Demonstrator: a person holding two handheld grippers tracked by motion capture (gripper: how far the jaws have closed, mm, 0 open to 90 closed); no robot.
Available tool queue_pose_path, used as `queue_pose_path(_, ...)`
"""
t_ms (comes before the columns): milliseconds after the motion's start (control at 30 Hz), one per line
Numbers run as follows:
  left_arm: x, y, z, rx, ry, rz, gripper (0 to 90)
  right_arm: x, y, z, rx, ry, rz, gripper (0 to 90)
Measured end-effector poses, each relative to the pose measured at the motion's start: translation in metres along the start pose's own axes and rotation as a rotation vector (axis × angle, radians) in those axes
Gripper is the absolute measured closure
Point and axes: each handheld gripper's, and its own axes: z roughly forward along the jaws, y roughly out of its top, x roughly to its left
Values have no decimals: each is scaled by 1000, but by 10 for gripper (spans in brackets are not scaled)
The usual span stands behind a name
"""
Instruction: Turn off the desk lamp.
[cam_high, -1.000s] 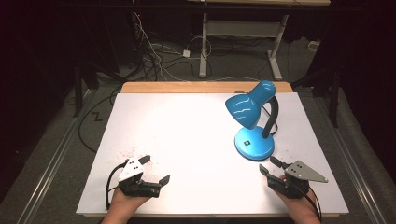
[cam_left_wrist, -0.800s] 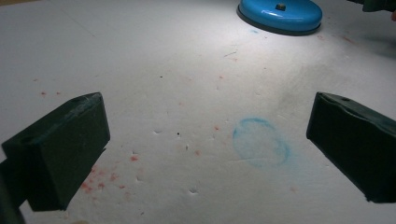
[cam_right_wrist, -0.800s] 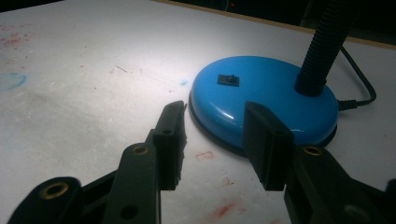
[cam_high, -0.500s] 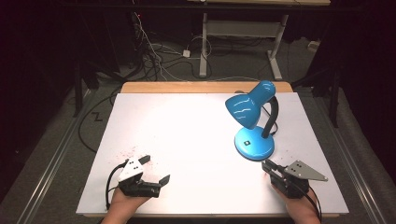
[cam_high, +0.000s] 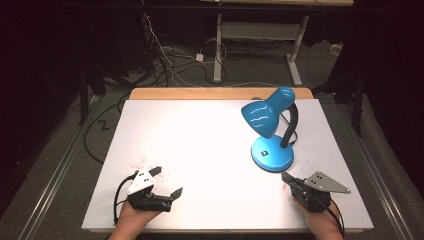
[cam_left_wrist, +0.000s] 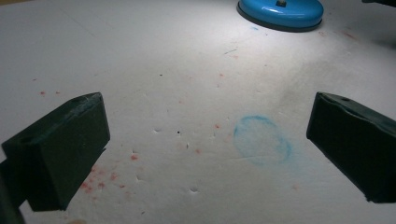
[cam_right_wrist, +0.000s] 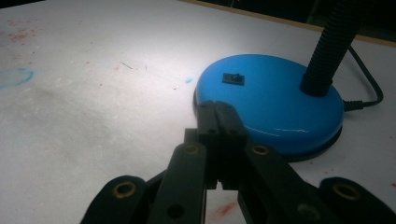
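A blue desk lamp stands on the right half of the white table (cam_high: 200, 135), its shade (cam_high: 265, 117) tipped down to the left over its round base (cam_high: 272, 154). My right gripper (cam_high: 286, 177) lies just short of that base; its jaws have just been closing and now meet with nothing between them. In the right gripper view its tips (cam_right_wrist: 219, 107) reach the base's rim (cam_right_wrist: 280, 102), near the black switch (cam_right_wrist: 233, 78) and the ribbed black neck (cam_right_wrist: 329, 46). At the front left my left gripper (cam_high: 167, 181) is open over bare table (cam_left_wrist: 205, 140).
The lamp's cable (cam_right_wrist: 369, 93) trails off behind the base. Red specks and a faint blue ring (cam_left_wrist: 261, 140) mark the tabletop. A wooden strip (cam_high: 220, 93) runs along the far edge. Cables and a desk frame (cam_high: 250, 35) stand on the dark floor beyond.
The right gripper's jaws have come together from partly open. Neither hand has shifted, and the lamp stands where it was.
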Motion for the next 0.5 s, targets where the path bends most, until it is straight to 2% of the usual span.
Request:
queue_pose_path(200, 4, 1, 1, -2, 7, -3, 0, 1, 3, 3, -6, 3, 2, 900)
queue_pose_path(300, 2, 1, 1, -3, 5, 17, 0, 4, 8, 6, -26, -10, 9, 900)
queue_pose_path(400, 2, 2, -1, -18, 7, 20, 0, 6, 15, 8, -38, -5, 6, 900)
queue_pose_path(500, 3, 2, -1, -12, 6, 19, 0, 6, 23, 11, -44, 2, -6, 900)
